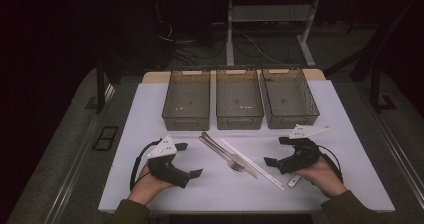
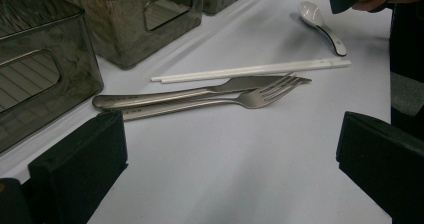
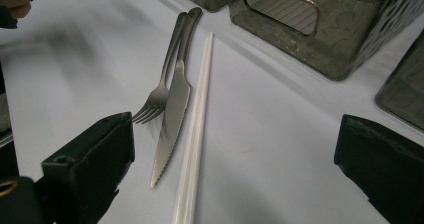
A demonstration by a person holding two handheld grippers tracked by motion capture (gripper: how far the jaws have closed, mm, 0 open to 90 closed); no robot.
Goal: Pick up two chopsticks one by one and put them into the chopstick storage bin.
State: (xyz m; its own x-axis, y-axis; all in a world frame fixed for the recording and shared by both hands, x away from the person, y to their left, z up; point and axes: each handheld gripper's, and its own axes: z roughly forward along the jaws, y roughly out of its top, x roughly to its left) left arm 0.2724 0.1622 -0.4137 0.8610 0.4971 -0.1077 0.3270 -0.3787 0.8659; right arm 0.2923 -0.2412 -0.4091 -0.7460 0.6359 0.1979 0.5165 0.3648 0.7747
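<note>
Two hands come in at the near edge of the table (image 1: 150,91) in the high view, each around a black gripper. Toward the near left corner, the left gripper (image 1: 188,160) rests on the white sheet with its jaws spread wide and nothing between them. Toward the near right corner, the right gripper (image 1: 278,151) is likewise wide and empty. Between them, in the middle of the sheet, lie a fork (image 1: 223,153), a knife (image 1: 237,160) and a pair of white chopsticks (image 1: 251,163), side by side and slanting toward the near right. A white spoon (image 1: 294,181) lies under the right hand, near the front edge. Three smoky plastic bins (image 1: 240,101) stand in a row along the far edge.

Left gripper view: its own jaws rise wide apart from the bottom, gripping nothing. Beyond them the fork (image 2: 250,99) and knife (image 2: 200,92) lie touching, the chopsticks (image 2: 250,71) just behind them, the spoon (image 2: 320,25) farther off beside the other hand. Bins (image 2: 125,29) stand at the upper left.

Right gripper view: its jaws are also far apart and empty. The fork (image 3: 162,86), knife (image 3: 175,109) and chopsticks (image 3: 197,129) lie close together just ahead of the left jaw, with a bin (image 3: 330,34) at the upper right.
</note>
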